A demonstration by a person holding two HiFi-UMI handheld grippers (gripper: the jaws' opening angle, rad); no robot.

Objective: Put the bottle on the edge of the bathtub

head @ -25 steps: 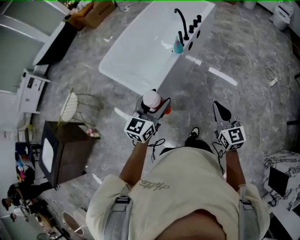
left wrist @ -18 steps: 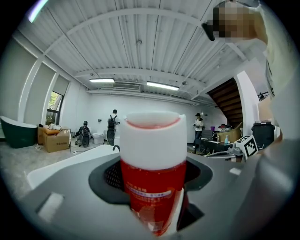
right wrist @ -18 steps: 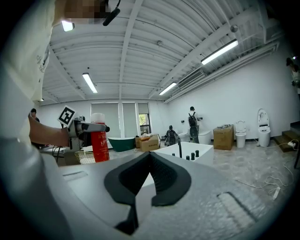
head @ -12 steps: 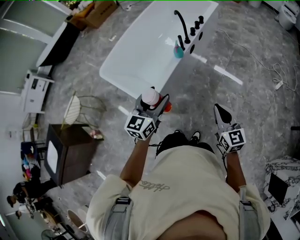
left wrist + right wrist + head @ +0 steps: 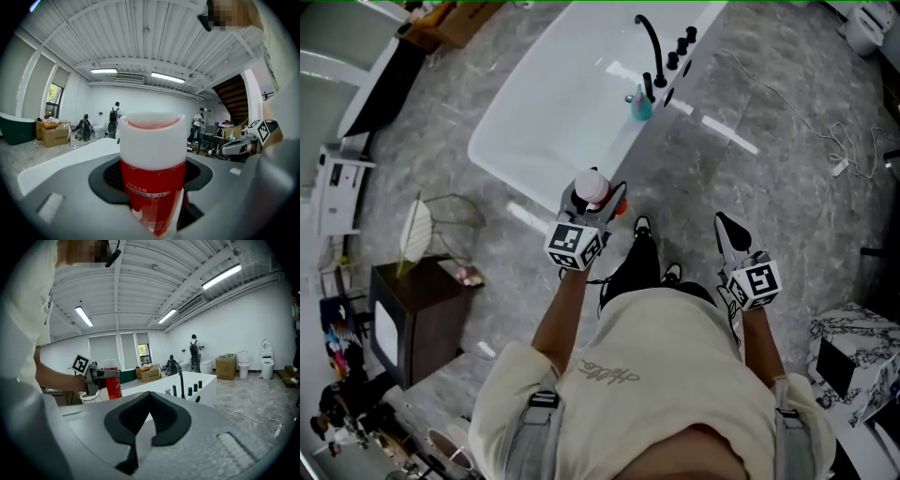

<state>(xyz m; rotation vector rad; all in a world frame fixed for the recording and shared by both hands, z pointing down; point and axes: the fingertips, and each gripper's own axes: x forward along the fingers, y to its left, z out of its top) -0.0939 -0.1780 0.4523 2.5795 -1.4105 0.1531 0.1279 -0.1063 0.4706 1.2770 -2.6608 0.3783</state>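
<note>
A red bottle with a white cap (image 5: pixel 592 187) stands upright between the jaws of my left gripper (image 5: pixel 585 202), which is shut on it. It hangs above the floor just short of the near end of the white bathtub (image 5: pixel 546 120). In the left gripper view the bottle (image 5: pixel 152 185) fills the middle, with the bathtub rim (image 5: pixel 65 159) beyond it at the left. My right gripper (image 5: pixel 727 234) is shut and holds nothing, to the right over the grey floor. From the right gripper view the bottle (image 5: pixel 113 384) and the bathtub (image 5: pixel 199 384) show ahead.
A black faucet (image 5: pixel 652 42) with knobs and a small teal bottle (image 5: pixel 641 105) stand on the tub's right edge. A dark side table (image 5: pixel 417 314) and a wire chair (image 5: pixel 441 220) are at the left, cables (image 5: pixel 825 141) and a marble-patterned box (image 5: pixel 858 347) at the right. People stand far off.
The person has stepped forward, with one foot now out in front. The left gripper with the bottle has come closer to the tub's near end. The right gripper came along, still shut.
</note>
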